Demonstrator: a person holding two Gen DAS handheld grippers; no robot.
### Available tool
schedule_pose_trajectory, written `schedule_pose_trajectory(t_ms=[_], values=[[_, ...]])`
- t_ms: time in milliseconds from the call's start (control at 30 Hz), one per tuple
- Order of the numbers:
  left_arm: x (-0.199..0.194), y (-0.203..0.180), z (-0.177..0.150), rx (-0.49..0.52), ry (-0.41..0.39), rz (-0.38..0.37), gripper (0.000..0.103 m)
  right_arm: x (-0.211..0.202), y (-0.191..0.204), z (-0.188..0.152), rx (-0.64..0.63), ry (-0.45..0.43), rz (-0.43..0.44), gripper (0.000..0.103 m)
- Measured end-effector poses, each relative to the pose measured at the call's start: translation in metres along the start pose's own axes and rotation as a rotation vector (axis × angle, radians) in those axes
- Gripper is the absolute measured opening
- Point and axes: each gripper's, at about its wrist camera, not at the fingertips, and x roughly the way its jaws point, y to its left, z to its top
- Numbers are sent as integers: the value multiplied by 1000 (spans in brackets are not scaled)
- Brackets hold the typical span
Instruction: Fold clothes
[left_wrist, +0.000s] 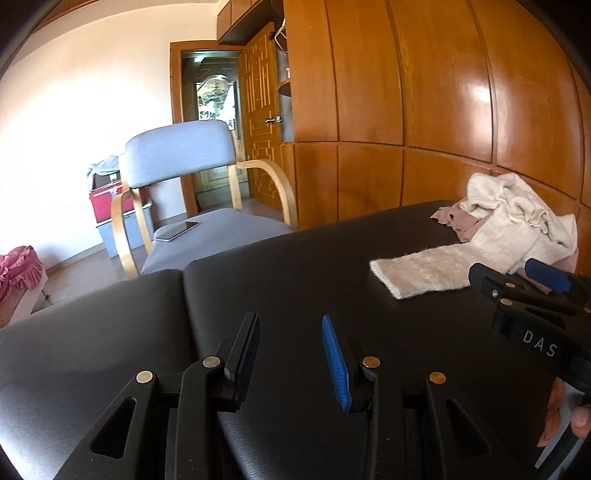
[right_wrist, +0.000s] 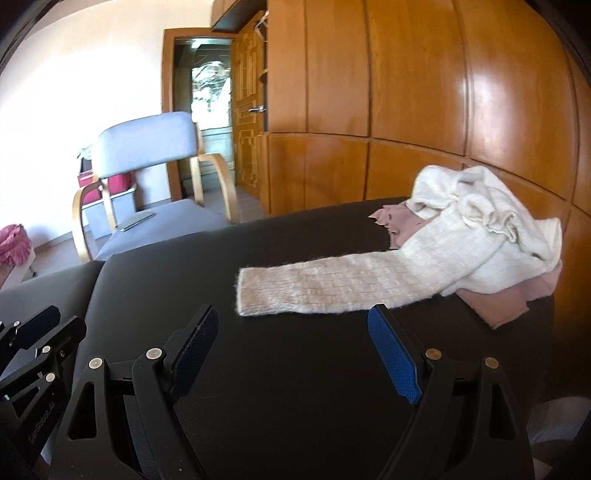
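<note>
Clothes lie in a crumpled heap (right_wrist: 480, 229) at the table's (right_wrist: 295, 369) far right corner, unfolded. Left of the heap, the left gripper (left_wrist: 290, 354) hovers low above bare tabletop, fingers apart and empty. A cream sleeve (right_wrist: 314, 288) trails flat from the heap toward the middle, probably the easiest part to catch. Just short of the sleeve, the right gripper (right_wrist: 299, 350) faces it, fingers wide apart, seemingly lined up to take it. A pink garment (right_wrist: 498, 299) sits under the heap.
</note>
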Motion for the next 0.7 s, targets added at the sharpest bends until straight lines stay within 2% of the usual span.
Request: schedule_pose_trajectory(t_ms=[267, 433, 533, 700], values=[[4, 2, -2, 1, 0, 4, 35, 1, -13, 2, 26, 7, -33, 86], [6, 4, -3, 1, 0, 6, 35, 8, -26, -7, 70, -51, -59, 86], [6, 8, -3, -13, 5, 1, 35, 11, -31, -9, 119, -50, -54, 86], [3, 6, -3, -16, -10, -5, 35, 0, -35, -12, 108, -48, -90, 86]])
